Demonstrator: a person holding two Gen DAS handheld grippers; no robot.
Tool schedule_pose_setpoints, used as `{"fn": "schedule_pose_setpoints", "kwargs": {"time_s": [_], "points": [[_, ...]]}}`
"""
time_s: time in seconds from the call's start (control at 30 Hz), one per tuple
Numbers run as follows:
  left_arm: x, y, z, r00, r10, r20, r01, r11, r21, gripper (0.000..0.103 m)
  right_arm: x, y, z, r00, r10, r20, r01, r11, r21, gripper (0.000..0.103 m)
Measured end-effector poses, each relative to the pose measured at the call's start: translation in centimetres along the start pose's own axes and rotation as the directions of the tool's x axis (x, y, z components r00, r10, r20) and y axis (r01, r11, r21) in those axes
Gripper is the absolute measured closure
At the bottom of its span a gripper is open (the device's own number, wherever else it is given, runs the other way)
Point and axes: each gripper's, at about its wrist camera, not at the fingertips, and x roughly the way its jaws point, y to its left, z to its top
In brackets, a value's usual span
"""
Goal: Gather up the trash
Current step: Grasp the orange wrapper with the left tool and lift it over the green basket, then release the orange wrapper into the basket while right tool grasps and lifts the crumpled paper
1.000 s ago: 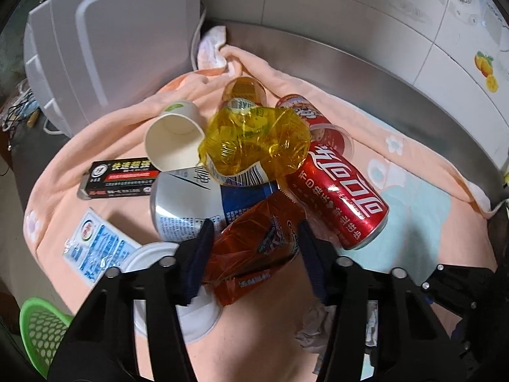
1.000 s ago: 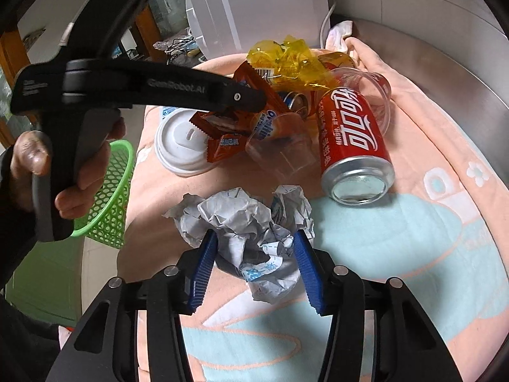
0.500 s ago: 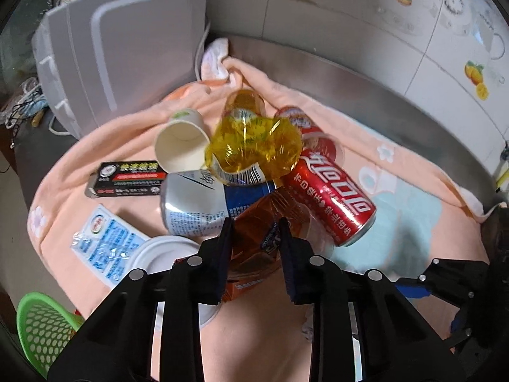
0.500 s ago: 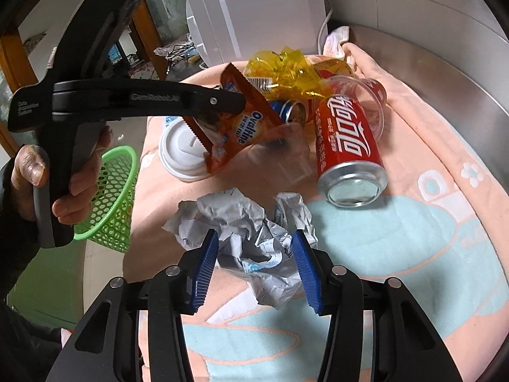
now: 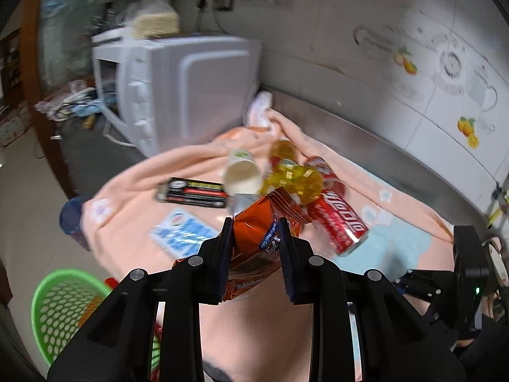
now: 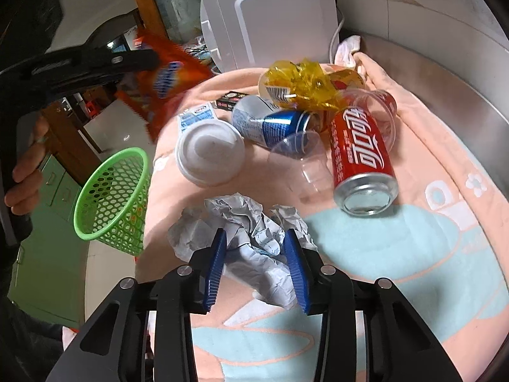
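Up off the desk, the left tool has its two dark fingers clamped on a crinkled orange foil snack wrapper, which bulges out above and below the pinch. From the other side the same wrapper shows blurred, hanging in the air above a green plastic mesh basket that stands beside the desk edge; the left hand grips the tool's black handle.

Lower down, the right tool sits with its blue-padded fingers on either side of a crumpled wad of grey-white paper; the pads are close against the wad, though I cannot tell whether they press it. The paper rests on the peach and pale-blue towel spread over the desk.

Farther back on the towel lies the heap of trash: a red cola can on its side, a clear plastic cup just beside it, a blue and silver drink can, a crushed yellow plastic bottle and a white round plastic lid. A white paper cup, a black flat carton and a blue-printed sachet lie toward the white microwave oven.
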Motion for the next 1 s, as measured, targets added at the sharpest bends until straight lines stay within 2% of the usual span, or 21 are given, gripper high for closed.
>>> {"fn": "schedule_pose_setpoints", "kwargs": {"time_s": [0.17, 0.33, 0.47, 0.53, 0.57, 0.63, 0.7, 0.87, 0.93, 0.97, 1.0], "points": [[-3.6, 3.6, -1.2, 0.994, 0.101, 0.037, -0.098, 0.993, -0.073, 0.076, -0.6, 1.2, 1.2, 0.999, 0.032, 0.03, -0.032, 0.999, -0.025, 0.066], [-5.6, 8.2, -3.1, 0.976, 0.216, 0.003, -0.214, 0.965, -0.15, 0.076, -0.2, 3.7, 3.2, 0.994, 0.1, 0.044, -0.096, 0.992, -0.082, 0.066], [-6.2, 12.6, -5.5, 0.948, 0.31, -0.074, -0.318, 0.919, -0.234, 0.076, 1.0, 6.8, 4.8, 0.986, 0.161, 0.034, -0.154, 0.977, -0.147, 0.067], [-6.0, 14.9, -6.8, 0.927, 0.352, -0.128, -0.374, 0.888, -0.268, 0.076, 1.7, 8.4, 5.4, 0.982, 0.186, 0.029, -0.178, 0.967, -0.181, 0.067], [-6.0, 15.7, -7.2, 0.922, 0.359, -0.143, -0.386, 0.88, -0.277, 0.076, 2.2, 9.2, 5.6, 0.98, 0.198, 0.024, -0.19, 0.962, -0.196, 0.068], [-5.6, 17.3, -8.4, 0.9, 0.393, -0.19, -0.433, 0.855, -0.286, 0.076, 3.0, 10.6, 6.0, 0.98, 0.2, 0.016, -0.192, 0.956, -0.222, 0.069], [-5.6, 18.4, -9.5, 0.888, 0.408, -0.213, -0.456, 0.84, -0.292, 0.076, 3.4, 11.0, 6.0, 0.981, 0.191, 0.011, -0.183, 0.954, -0.237, 0.069], [-6.0, 20.4, -11.2, 0.886, 0.405, -0.227, -0.462, 0.823, -0.332, 0.076, 3.6, 8.9, 5.5, 0.988, 0.153, -0.006, -0.151, 0.969, -0.198, 0.068], [-6.0, 20.5, -11.3, 0.887, 0.403, -0.226, -0.46, 0.823, -0.335, 0.076, 3.7, 7.8, 5.0, 0.991, 0.131, -0.024, -0.133, 0.975, -0.179, 0.063], [-5.8, 20.4, -11.3, 0.887, 0.403, -0.225, -0.459, 0.823, -0.336, 0.076, 3.7, 7.3, 4.7, 0.993, 0.115, -0.022, -0.117, 0.978, -0.171, 0.052], [-5.8, 20.4, -11.2, 0.887, 0.404, -0.224, -0.46, 0.822, -0.337, 0.076, 3.6, 6.8, 4.5, 0.994, 0.108, -0.02, -0.11, 0.979, -0.169, 0.036]]}}
